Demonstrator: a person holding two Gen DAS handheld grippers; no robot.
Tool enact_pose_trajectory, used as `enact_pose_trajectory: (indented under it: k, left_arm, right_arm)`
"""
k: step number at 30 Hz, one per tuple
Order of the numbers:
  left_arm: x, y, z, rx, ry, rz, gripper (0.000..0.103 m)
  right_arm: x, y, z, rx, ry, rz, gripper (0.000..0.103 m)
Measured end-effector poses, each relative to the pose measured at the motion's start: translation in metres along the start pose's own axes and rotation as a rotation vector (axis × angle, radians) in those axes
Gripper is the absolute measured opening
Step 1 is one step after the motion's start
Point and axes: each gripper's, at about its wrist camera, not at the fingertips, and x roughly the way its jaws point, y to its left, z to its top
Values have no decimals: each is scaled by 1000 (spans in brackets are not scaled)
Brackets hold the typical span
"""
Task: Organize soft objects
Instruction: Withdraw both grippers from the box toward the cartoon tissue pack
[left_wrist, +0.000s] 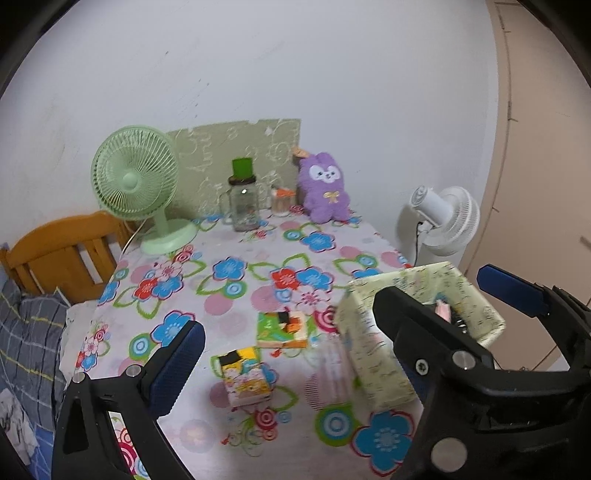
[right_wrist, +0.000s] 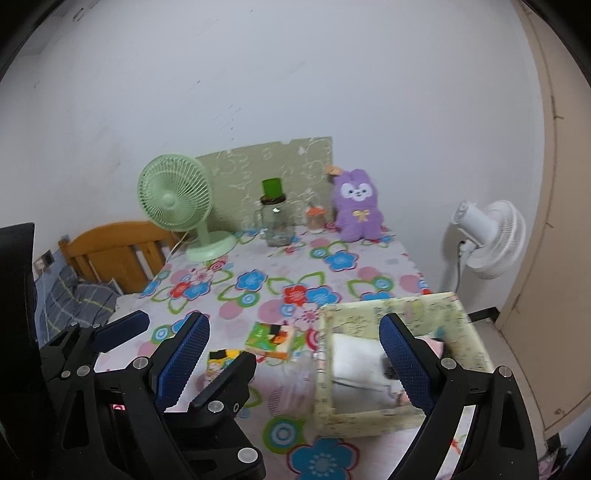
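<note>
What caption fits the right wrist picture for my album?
Open right gripper above the flowered tablecloth, by a pale fabric storage box, purple plush bunny behind.

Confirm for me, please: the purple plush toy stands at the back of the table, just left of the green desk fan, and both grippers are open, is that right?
One detail is wrong: the purple plush toy stands to the right of the green desk fan, not left, with a glass jar between them. The right wrist view shows this plainly. The rest holds: it is at the back of the table, and both the left gripper and right gripper are open.
</note>
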Motion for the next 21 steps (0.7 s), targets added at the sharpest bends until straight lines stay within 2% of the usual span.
enact_pose_trajectory:
  k: [7,15,19,21]
  left_arm:
    - [25,23,-15,-41,49,4,103]
    - [42,37,-34,-74,68,56,103]
    - [54,46,-46,-104,100,52,103]
    - [61,50,-51,-112,123,57,103]
  right_arm:
    - [34,14,-10,-26,42,13,95]
    - [60,23,-26,-44,33,24,95]
    - [74,28,-35,-61,43,19,95]
    - [81,30,-39,-60,62,30,92]
